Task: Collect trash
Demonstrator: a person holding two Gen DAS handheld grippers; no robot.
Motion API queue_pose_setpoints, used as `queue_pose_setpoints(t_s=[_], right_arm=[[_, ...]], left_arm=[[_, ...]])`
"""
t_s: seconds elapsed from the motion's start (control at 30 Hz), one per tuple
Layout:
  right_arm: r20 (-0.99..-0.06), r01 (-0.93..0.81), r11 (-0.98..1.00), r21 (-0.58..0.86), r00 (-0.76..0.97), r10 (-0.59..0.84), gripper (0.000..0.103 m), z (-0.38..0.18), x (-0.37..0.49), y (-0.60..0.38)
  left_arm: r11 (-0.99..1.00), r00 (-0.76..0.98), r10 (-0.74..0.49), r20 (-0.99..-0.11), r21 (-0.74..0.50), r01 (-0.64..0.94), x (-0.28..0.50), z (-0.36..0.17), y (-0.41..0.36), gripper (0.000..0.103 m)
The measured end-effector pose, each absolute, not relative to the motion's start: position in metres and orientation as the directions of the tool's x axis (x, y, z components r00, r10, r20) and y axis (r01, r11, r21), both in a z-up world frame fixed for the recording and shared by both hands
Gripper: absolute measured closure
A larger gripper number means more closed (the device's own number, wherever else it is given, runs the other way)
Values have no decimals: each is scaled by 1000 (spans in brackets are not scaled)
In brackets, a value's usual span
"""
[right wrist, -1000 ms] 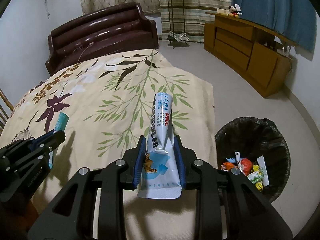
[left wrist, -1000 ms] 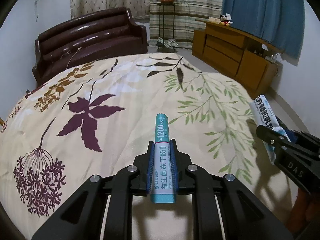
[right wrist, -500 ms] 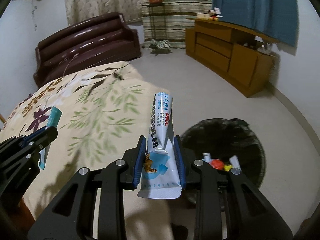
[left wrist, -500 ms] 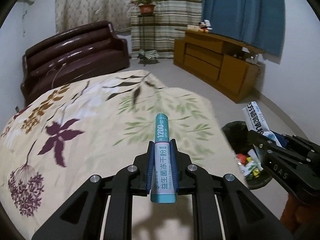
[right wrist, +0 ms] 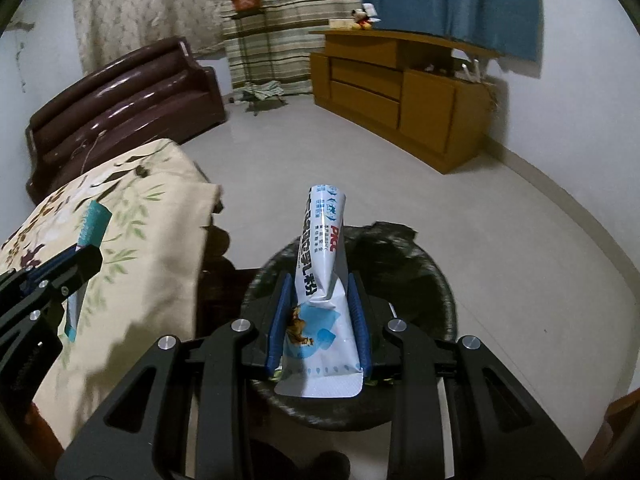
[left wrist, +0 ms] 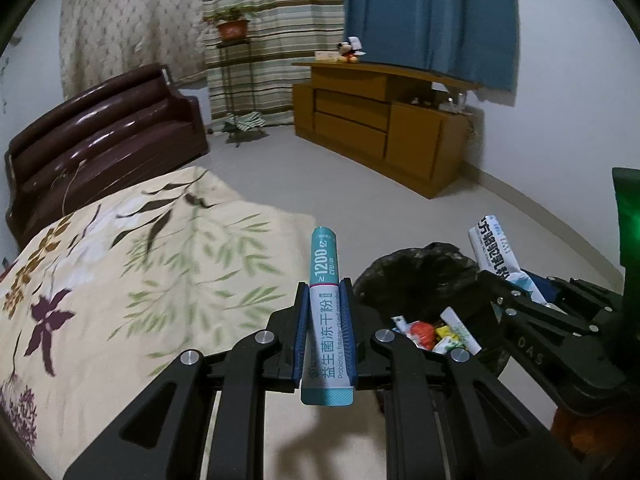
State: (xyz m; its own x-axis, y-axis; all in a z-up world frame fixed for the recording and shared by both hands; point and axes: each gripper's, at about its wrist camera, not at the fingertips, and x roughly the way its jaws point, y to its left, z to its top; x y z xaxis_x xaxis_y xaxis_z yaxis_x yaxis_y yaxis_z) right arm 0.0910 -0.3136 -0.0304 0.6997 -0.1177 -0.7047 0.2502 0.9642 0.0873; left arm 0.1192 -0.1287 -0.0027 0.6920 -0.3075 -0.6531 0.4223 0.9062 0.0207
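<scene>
Two pieces of trash are each pinched in a claw. The teal probiotic sachet (left wrist: 325,320) stands clamped between the blue pads of the left claw (left wrist: 325,312), over the edge of the floral bedspread (left wrist: 160,280) and beside the bin. The white milk-powder sachet (right wrist: 320,300), bent at its middle, is squeezed in the right claw (right wrist: 320,312), directly above the black-lined trash bin (right wrist: 420,272). Inside the bin lie colourful wrappers (left wrist: 432,332). Farther off are a brown leather sofa (left wrist: 100,136), a wooden cabinet (left wrist: 380,128) and a potted plant (left wrist: 232,28) by striped curtains.
</scene>
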Motion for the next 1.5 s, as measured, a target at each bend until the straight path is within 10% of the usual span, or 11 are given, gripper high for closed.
queue_pose_setpoints(t_s=[0.4, 0.9, 1.5], right_arm=[[-723, 312, 945, 96, 675, -149, 75, -51, 105, -345], [-719, 337, 937, 92, 673, -172, 55, -55, 104, -349], [-682, 318, 946, 64, 706, -191, 46, -33, 67, -325]], left_arm=[[891, 681, -308, -664, 49, 451, 143, -19, -167, 86], [904, 692, -293, -660, 44, 425, 141, -22, -162, 47], [928, 745, -275, -607, 34, 371, 110, 4, -126, 31]])
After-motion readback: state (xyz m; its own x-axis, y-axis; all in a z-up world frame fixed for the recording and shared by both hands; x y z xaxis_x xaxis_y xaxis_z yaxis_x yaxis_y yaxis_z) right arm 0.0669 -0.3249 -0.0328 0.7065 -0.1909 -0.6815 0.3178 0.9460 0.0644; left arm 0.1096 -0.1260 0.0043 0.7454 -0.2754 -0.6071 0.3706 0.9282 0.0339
